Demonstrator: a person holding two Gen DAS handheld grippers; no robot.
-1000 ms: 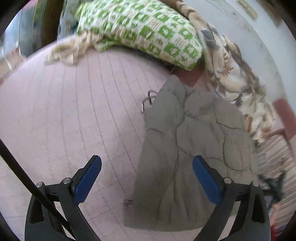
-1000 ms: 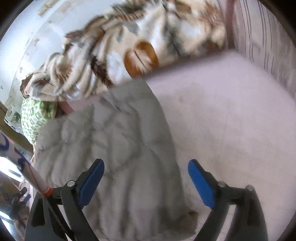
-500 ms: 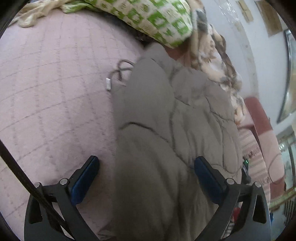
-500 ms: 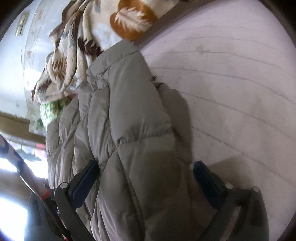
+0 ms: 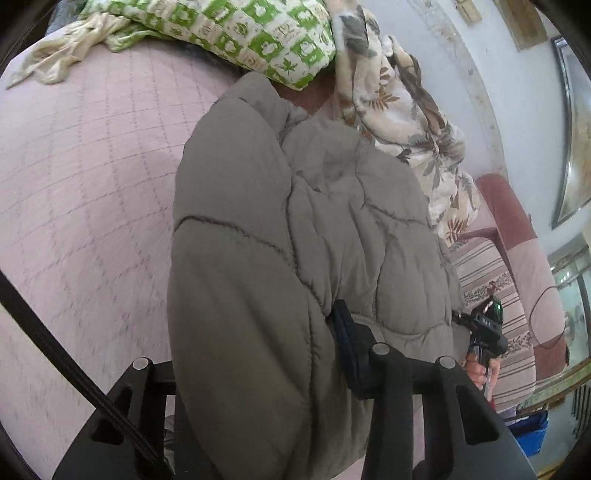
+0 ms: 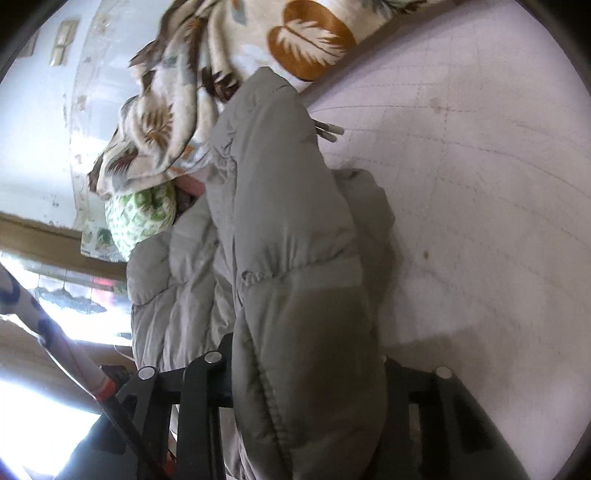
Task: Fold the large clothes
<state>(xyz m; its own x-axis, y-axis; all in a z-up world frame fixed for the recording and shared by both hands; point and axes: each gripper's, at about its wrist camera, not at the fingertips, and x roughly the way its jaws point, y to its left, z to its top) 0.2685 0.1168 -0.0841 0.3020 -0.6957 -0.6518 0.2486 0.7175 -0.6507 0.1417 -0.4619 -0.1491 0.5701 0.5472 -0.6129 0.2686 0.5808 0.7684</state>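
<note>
Both grippers, left and right, now clamped on puffy grey quilted jacket, bunched between jaws

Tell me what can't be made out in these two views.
- Left wrist view: the grey puffer jacket covers one of the left gripper jaws.
- Right wrist view: the jacket buries both right gripper jaws.
- Jacket's near end: cut off by each bottom edge.
- Pink quilted bedspread: blurred lower left.

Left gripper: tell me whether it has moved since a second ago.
Yes. The left gripper has closed in on the grey jacket, toward the green checked pillow, and now clamps it.
</note>
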